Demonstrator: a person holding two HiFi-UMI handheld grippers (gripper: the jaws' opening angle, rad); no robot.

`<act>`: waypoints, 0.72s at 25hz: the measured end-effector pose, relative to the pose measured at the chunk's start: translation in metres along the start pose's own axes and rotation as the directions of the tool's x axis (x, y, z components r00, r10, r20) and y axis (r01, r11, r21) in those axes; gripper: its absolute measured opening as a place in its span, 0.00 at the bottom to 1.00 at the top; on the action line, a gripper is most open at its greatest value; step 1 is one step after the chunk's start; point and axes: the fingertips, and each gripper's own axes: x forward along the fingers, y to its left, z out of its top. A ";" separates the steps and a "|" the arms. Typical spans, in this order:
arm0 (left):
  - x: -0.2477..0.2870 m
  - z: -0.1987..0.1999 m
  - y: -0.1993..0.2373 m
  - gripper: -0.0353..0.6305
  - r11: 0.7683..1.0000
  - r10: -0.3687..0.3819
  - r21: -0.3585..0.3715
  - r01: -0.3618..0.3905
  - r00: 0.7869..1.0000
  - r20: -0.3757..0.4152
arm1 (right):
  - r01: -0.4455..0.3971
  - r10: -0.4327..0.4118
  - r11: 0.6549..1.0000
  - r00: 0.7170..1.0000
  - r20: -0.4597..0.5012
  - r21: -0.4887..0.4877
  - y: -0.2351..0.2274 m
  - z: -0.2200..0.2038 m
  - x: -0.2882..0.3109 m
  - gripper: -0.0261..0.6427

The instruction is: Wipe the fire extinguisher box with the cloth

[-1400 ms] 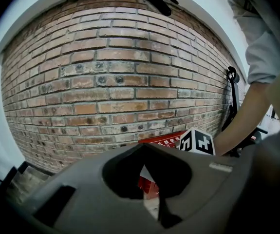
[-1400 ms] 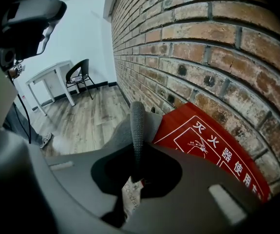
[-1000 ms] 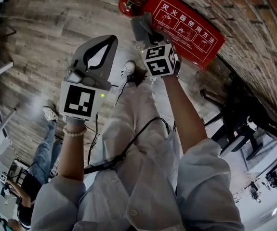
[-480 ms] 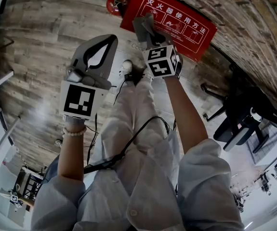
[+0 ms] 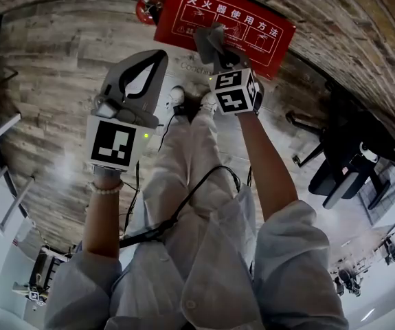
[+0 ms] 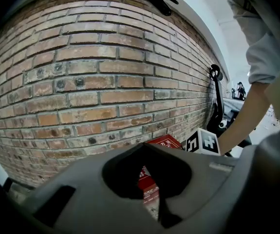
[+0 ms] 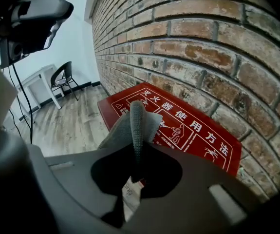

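Note:
The red fire extinguisher box [image 5: 252,29] with white print stands on the floor against the brick wall. My right gripper [image 5: 218,52] is shut on a grey cloth [image 5: 209,38], which hangs over the box's front face. In the right gripper view the folded cloth [image 7: 138,121] sticks up out of the right gripper [image 7: 137,152], just in front of the box [image 7: 188,130]. My left gripper [image 5: 159,56] hovers left of the box, shut and holding nothing. In the left gripper view the left gripper [image 6: 144,148] points at the wall, with the box [image 6: 166,141] partly hidden behind it.
A red extinguisher [image 5: 148,5] lies left of the box. A black chair [image 5: 348,163] stands at the right along the brick wall [image 7: 198,43]. Another chair [image 7: 64,78] and a table stand farther off. Cables trail over the wooden floor [image 5: 53,81] by the person's shoes.
The right gripper has carried the cloth from the box's left edge onto its front face. The left gripper keeps its place.

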 end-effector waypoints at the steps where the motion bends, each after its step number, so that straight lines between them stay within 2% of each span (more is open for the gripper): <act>1: 0.002 0.001 -0.003 0.05 1.000 -0.004 0.002 0.004 1.000 0.000 | 0.006 -0.006 1.000 1.000 -0.002 0.006 -0.004 -0.003 -0.003 0.07; 18: 0.025 0.013 -0.036 0.05 0.997 -0.066 0.035 0.066 0.998 -0.002 | 0.109 -0.105 0.988 0.994 -0.039 0.112 -0.059 -0.061 -0.041 0.07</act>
